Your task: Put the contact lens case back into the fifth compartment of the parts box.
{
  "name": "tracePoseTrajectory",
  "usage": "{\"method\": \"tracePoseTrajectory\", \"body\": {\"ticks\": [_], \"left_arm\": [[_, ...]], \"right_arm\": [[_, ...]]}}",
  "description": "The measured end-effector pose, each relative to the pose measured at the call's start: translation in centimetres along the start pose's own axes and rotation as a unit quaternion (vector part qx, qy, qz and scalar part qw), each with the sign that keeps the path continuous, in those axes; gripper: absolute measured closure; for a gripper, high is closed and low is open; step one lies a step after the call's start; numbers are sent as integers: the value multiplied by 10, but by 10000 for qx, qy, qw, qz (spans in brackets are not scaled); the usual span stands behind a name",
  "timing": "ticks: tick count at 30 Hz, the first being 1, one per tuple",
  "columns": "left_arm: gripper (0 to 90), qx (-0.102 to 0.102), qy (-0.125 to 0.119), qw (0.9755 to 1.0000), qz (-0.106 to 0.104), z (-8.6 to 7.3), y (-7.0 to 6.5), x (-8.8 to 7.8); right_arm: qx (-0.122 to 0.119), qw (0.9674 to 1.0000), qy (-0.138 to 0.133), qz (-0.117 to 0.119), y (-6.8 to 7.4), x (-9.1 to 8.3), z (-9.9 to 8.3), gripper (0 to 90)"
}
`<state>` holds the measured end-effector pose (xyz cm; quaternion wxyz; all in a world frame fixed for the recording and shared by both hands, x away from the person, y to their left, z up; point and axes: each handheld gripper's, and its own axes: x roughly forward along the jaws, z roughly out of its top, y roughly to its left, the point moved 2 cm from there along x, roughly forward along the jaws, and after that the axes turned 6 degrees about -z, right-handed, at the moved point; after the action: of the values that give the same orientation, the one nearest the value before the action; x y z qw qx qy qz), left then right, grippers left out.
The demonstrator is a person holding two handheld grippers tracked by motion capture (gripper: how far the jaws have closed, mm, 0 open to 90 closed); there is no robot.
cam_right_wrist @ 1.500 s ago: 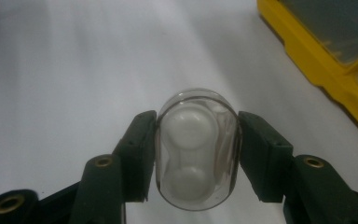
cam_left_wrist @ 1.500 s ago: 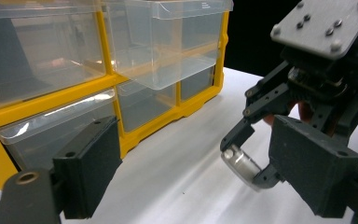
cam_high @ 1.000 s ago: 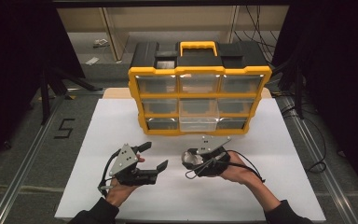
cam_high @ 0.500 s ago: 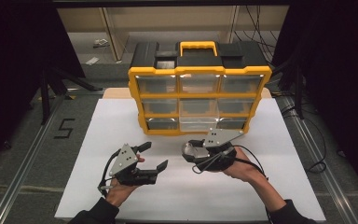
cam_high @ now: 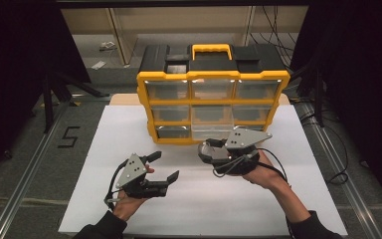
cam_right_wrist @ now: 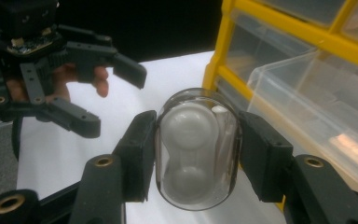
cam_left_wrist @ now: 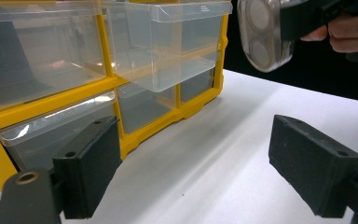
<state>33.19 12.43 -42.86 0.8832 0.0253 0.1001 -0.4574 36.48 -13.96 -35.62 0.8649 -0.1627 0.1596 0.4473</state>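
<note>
Right gripper (cam_high: 206, 149), centre of high view, pinches a clear capsule-shaped case (cam_right_wrist: 198, 149); vs. earlier frames it sits higher, nearer the pulled-out drawer (cam_right_wrist: 317, 112) (likely drop-off). Left gripper (cam_high: 165, 167), lower left, jaws spread, unmoved.

White rectangular table top (cam_high: 129, 134) with light wooden strip along far edge. Yellow-and-black plastic drawer organiser (cam_high: 213, 94) with clear drawers stands at far edge, centred; one bottom drawer (cam_high: 210, 130) pulled out.
</note>
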Motion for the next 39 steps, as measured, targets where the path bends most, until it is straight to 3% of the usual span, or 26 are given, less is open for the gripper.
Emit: {"method": "tracePoseTrajectory", "body": {"ticks": [18,27,39], "left_arm": [[164,0,-7,10000,1,0,0,0],[164,4,7,10000,-7,0,-1,0],[164,7,-3,10000,-2,0,0,0]], "right_arm": [[61,9991,-334,-236,-11,-11,16,498],[212,9978,-497,-391,-23,-18,22,498],[493,9936,-663,-774,-40,-18,25,498]]}}
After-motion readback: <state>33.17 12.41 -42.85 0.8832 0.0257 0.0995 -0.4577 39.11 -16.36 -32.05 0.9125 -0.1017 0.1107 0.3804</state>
